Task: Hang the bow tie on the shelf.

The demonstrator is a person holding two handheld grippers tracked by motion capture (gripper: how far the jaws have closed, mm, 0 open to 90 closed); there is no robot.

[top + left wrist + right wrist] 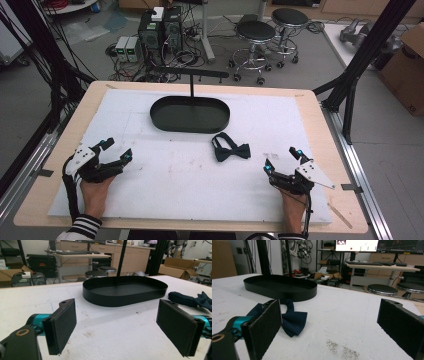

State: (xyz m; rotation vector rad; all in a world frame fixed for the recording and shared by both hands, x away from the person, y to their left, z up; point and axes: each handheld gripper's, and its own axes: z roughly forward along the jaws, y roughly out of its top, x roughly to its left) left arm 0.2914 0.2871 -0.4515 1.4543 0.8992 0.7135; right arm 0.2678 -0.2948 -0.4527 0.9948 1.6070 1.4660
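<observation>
A white-covered table (165,200) holds a black oval tray (190,114) with an upright post at its far side. Just in front of the tray, to its right, lies a dark bow tie (231,149), possibly navy. Well in front of the tray, the left gripper (116,149) and right gripper (281,159) rest with jaws spread wide, holding nothing.

A white sheet (165,175) covers a pale wooden table (320,125) in a cluttered workshop. Beyond the far edge, two round black stools (256,32) stand on a grey floor beside computer towers (160,30) trailing cables. A cardboard box (407,70) sits at right, behind black frame posts (370,45).
</observation>
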